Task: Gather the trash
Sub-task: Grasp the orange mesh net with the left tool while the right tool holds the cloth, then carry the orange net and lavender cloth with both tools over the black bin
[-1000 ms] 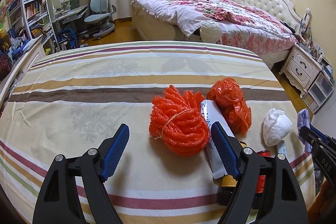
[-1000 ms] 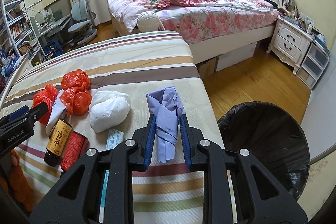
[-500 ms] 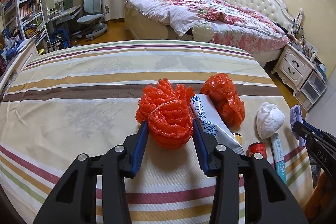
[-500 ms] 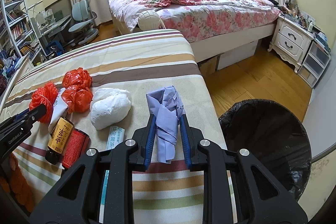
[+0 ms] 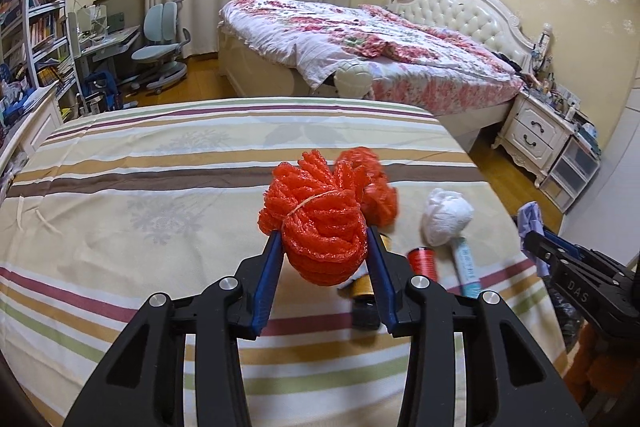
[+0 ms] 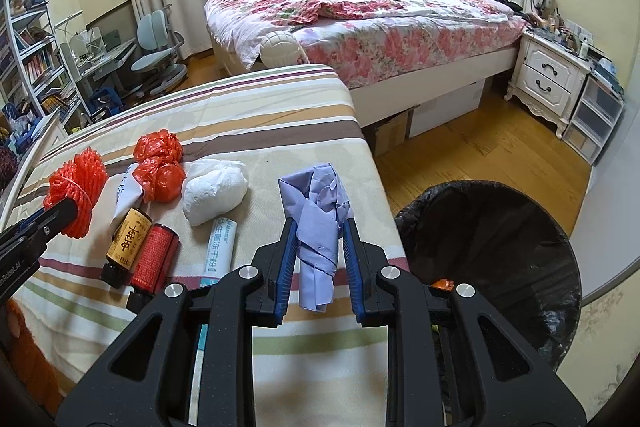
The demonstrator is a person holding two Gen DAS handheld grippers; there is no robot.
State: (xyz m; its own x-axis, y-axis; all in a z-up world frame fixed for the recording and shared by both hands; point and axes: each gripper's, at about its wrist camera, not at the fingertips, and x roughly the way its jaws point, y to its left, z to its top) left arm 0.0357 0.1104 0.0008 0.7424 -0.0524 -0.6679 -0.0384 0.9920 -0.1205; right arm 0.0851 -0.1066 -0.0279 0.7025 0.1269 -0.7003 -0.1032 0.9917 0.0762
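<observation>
Now the left tongs (image 5: 324,247) were clamped on the orange net ball (image 5: 316,223), held clear above the striped tabletop (image 5: 140,187). To the right, the right tongs (image 6: 318,241) pinched the purple paper wad (image 6: 316,223). Both wanted carrying fully over the black-lined bin (image 6: 500,259), which seemed to hold only an orange scrap, before letting go.

Two matching handheld grippers. The left gripper (image 5: 325,247) has matte black plastic arms with triangular cut-outs, round silver screw heads at the pivots, and flat blue ribbed jaws. The right gripper (image 6: 319,243) is built the same way: black angular frame, silver screws, blue ribbed jaws. Seen side-on, its black body carries white letters, "DAS"; the left gripper's side shows white lettering ending "Robot.AI".
</observation>
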